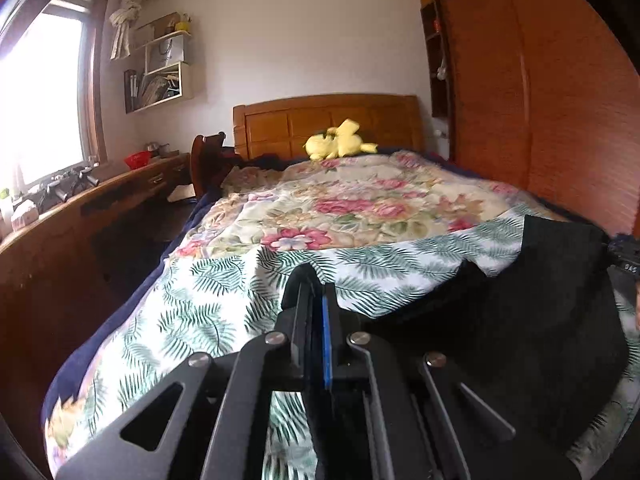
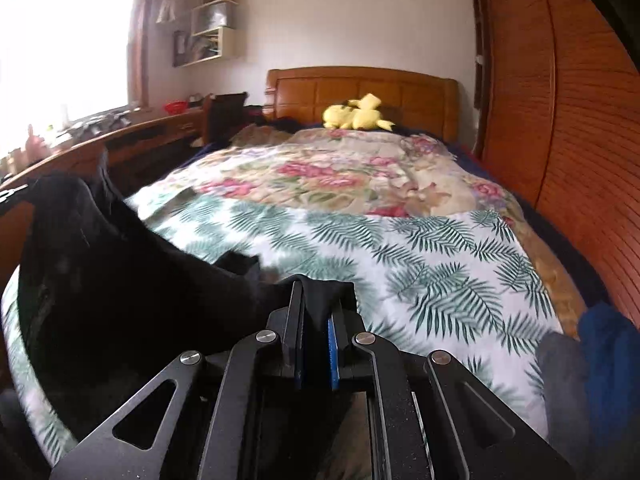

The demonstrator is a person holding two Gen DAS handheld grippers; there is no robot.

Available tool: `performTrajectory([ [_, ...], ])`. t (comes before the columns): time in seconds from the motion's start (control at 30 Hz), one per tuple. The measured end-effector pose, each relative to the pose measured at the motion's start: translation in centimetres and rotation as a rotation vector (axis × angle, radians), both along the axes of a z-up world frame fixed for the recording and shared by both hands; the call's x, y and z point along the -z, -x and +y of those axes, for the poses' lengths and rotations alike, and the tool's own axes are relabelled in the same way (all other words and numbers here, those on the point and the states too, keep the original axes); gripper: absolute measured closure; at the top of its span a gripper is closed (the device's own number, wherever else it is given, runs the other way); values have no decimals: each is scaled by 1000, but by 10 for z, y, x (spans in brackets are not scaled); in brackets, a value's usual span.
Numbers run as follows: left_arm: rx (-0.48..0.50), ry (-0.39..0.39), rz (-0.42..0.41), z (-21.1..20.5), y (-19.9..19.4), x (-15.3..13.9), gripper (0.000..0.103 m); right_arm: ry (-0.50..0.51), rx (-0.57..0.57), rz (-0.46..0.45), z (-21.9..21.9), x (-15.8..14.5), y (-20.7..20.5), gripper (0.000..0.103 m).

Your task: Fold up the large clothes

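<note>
Both grippers were held low over the foot of the bed, each clamped on the same black garment. Left gripper: jaws pressed nearly together, with dark cloth apparently pinched between them, though the black fabric against the black fingers made the contact hard to read. From there the garment ran to the right in the left wrist view, hanging as a broad dark sheet above the palm-leaf sheet, its far upper corner held up at the frame's right edge. Right gripper: jaws clenched on a bunched fold of the black garment, cloth visibly wedged between the blue-lined pads and spilling over the fingertips. In the right wrist view the garment stretched away to the left, lifted clear of the bed along its top edge and drooping in the middle. Beyond the leaf print lay a floral quilt, and a yellow plush toy sat against the wooden headboard. A pile of blue and grey clothing rested at the bed's right edge. A wooden table ran under the window, and a wooden wardrobe stood to the right.
</note>
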State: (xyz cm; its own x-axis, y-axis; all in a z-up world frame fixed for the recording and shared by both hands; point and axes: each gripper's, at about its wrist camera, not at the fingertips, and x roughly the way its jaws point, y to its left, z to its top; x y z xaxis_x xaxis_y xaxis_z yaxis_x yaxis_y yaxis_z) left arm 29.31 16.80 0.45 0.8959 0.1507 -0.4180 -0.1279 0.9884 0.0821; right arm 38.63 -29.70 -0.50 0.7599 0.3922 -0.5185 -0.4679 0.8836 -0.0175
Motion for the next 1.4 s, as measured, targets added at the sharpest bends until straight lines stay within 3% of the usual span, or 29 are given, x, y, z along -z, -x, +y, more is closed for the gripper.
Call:
performTrajectory([
  [0.23, -14, -55, 39, -12, -74, 12, 102, 62, 95, 62, 10, 31, -79, 97],
  [0.43, 2, -33, 101, -17, -109, 30, 101, 76, 167, 136, 11, 59, -119, 97],
  [0.63, 44, -50, 118, -32, -100, 36, 100, 103, 187, 167, 19, 81, -125, 97],
  [0.77, 65, -26, 141, -37, -92, 30, 96, 124, 199, 169, 22, 84, -125, 91],
  [0.8, 73, -25, 141, -39, -89, 28, 95, 130, 204, 168, 23, 84, -125, 86],
  [0.97, 58, -48, 134, -40, -74, 20, 87, 152, 246, 110, 20, 67, -113, 59],
  [1.2, 127, 24, 160, -53, -37, 29, 85, 99, 155, 104, 20, 46, -62, 56],
  [1.4, 204, 83, 217, -83, 4, 66, 84, 41, 49, 149, 33, 61, 8, 56],
])
